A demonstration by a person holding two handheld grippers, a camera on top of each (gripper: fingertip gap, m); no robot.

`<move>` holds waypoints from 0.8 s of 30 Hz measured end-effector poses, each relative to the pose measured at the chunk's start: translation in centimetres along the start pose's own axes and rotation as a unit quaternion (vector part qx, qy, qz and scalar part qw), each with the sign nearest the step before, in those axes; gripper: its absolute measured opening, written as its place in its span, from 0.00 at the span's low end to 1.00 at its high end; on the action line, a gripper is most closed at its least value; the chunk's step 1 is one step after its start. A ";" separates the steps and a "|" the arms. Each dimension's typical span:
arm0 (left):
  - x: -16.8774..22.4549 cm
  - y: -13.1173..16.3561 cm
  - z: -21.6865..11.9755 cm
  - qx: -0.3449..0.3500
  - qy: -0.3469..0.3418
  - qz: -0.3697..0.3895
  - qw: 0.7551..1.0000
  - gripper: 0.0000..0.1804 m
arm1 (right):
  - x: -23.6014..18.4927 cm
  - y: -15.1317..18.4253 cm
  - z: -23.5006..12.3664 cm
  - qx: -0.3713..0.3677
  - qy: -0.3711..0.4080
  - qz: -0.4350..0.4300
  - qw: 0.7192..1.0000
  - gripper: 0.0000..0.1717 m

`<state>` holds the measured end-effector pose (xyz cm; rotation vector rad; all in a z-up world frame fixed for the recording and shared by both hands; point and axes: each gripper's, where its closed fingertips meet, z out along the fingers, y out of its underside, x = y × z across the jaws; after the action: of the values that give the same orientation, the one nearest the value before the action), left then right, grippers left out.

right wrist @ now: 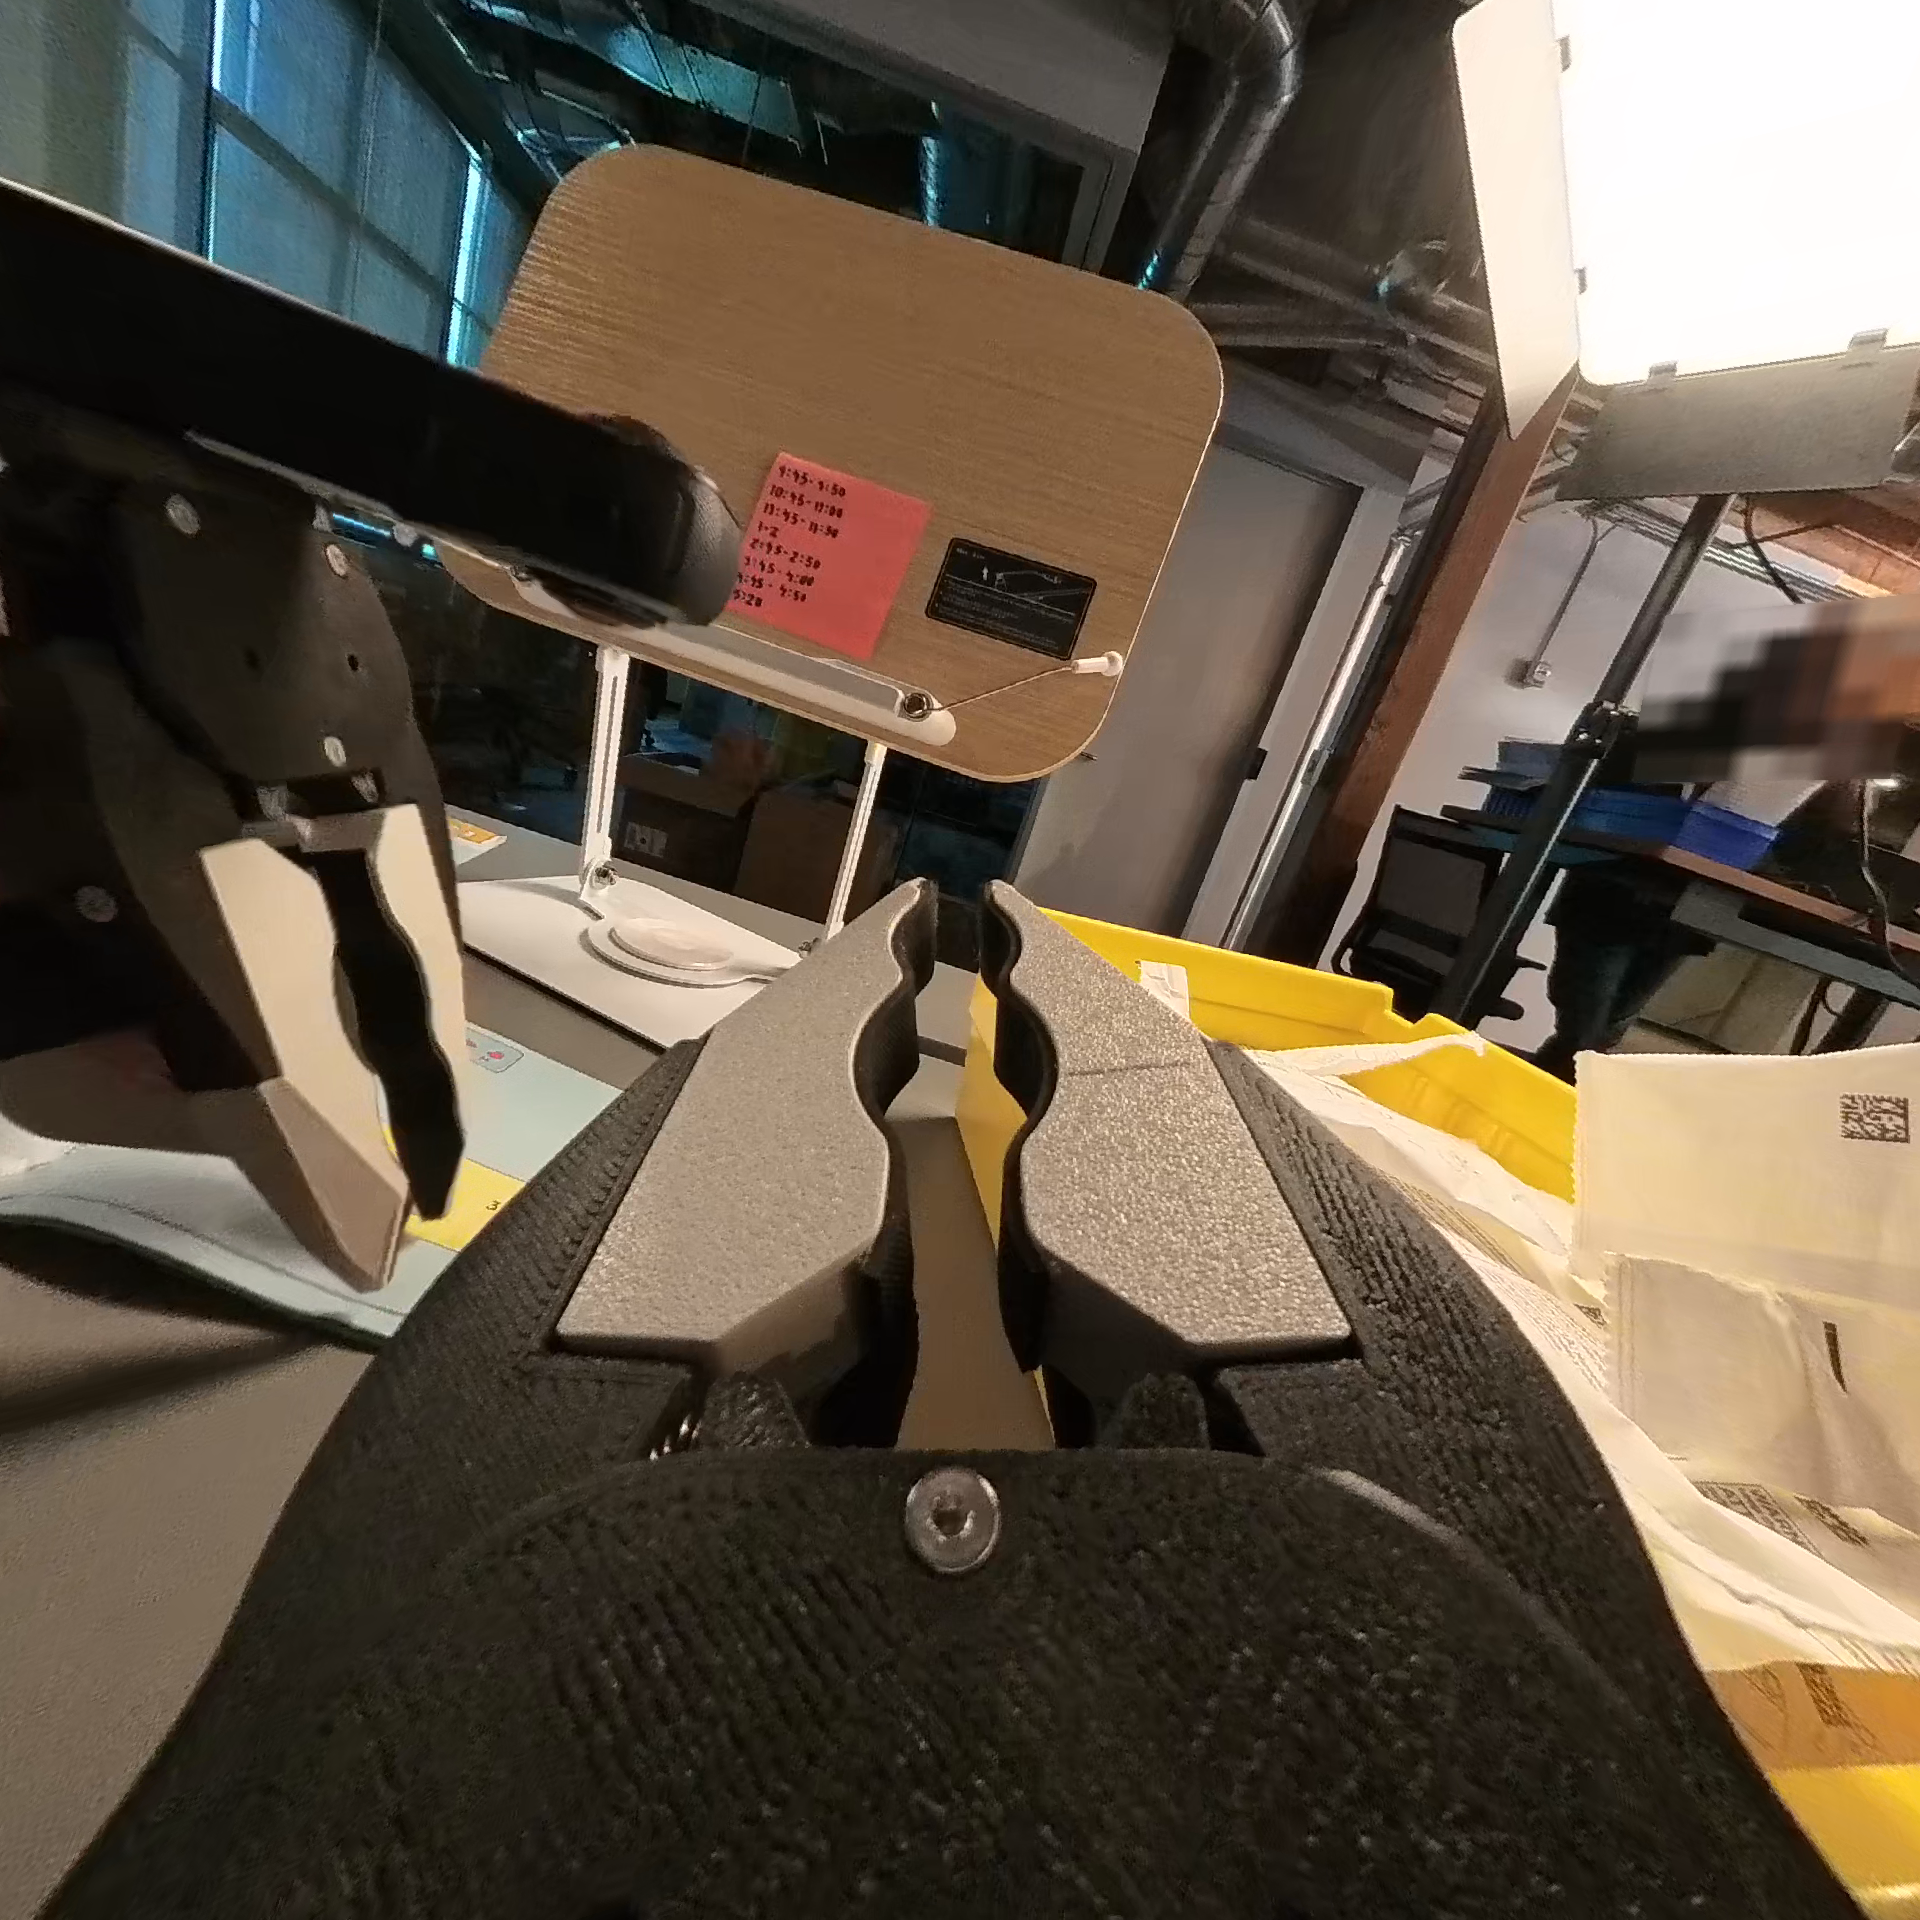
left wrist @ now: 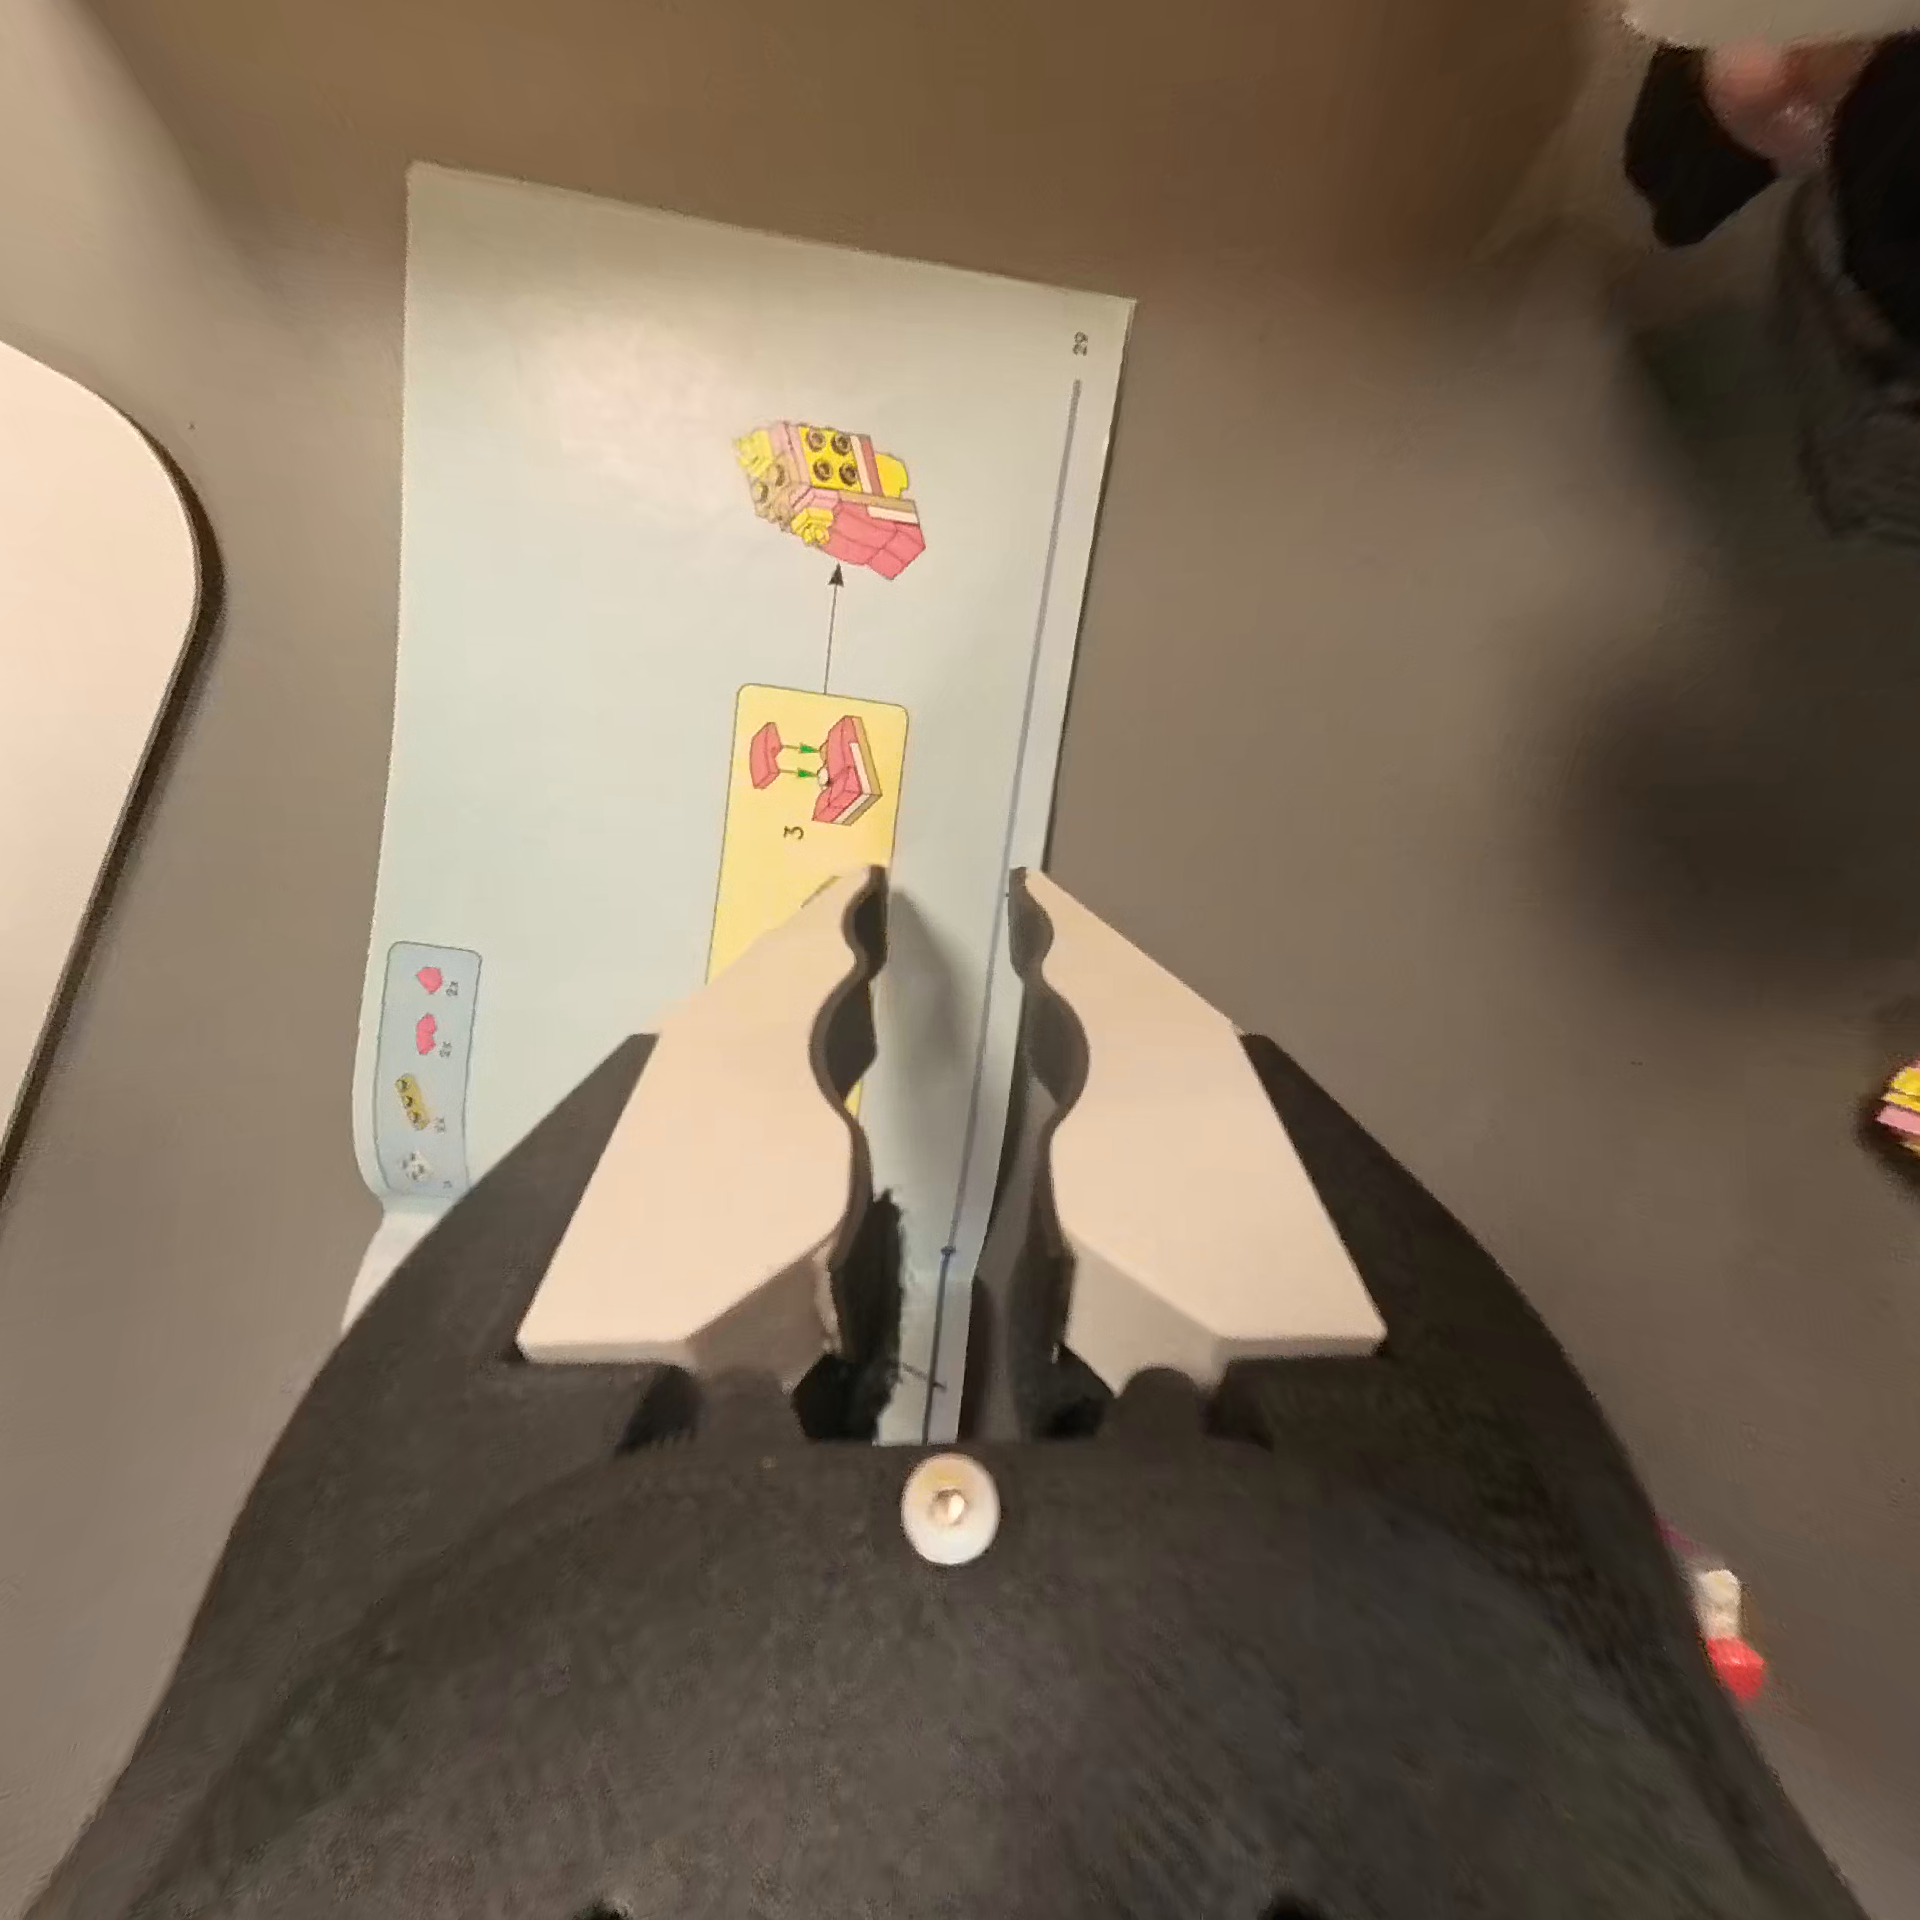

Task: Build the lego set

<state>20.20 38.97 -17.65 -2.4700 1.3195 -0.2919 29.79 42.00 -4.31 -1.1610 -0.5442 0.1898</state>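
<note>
Left hand-held gripper [left wrist: 945, 883] (jaws apart) over printed instruction booklet [left wrist: 644, 582].

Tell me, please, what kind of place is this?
Probably a workshop or lab office: exposed ceiling ducts, a grey worktable with a brick-building instruction booklet, and a yellow bin of paper packets.

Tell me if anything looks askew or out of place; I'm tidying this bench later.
The instruction booklet does not lie flat: its page curls up along the left edge near the spine. White paper bags spill over the rim of the yellow bin. A few small toy bricks lie loose on the table.
</note>
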 end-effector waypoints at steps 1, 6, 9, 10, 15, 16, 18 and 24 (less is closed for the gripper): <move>0.2 0.0 -0.1 0.004 0.009 -0.005 1.000 0.11 | 0.0 0.0 0.0 0.000 -0.001 0.000 1.000 0.03; 0.4 0.2 0.1 -0.006 0.007 0.003 1.000 0.19 | -0.2 0.0 0.1 -0.001 -0.004 -0.001 1.000 0.03; 0.6 0.1 0.4 -0.014 -0.013 0.023 1.000 0.20 | -0.2 0.1 0.1 -0.002 -0.004 0.000 1.000 0.03; 0.7 0.1 0.5 -0.014 -0.014 0.026 0.999 0.20 | -0.2 0.1 0.1 -0.003 -0.005 0.000 1.000 0.03; 1.0 -0.4 0.5 -0.011 -0.015 0.014 1.000 0.15 | -0.2 0.1 0.1 -0.003 -0.005 0.001 1.000 0.03; 1.0 -0.4 0.4 -0.010 -0.015 0.012 1.000 0.15 | -0.2 0.2 0.1 -0.004 -0.005 0.001 1.000 0.03; 0.9 -0.5 0.3 -0.007 -0.017 0.007 1.000 0.12 | -0.1 0.2 0.1 -0.006 -0.002 0.000 1.000 0.03; -0.2 -0.1 0.1 -0.017 -0.040 0.002 0.999 0.09 | 0.0 0.3 0.2 -0.009 0.000 0.001 1.000 0.03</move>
<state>20.20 39.16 -17.68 -2.4798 1.3059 -0.1679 29.74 42.26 -4.55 -1.1788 -0.5457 0.1868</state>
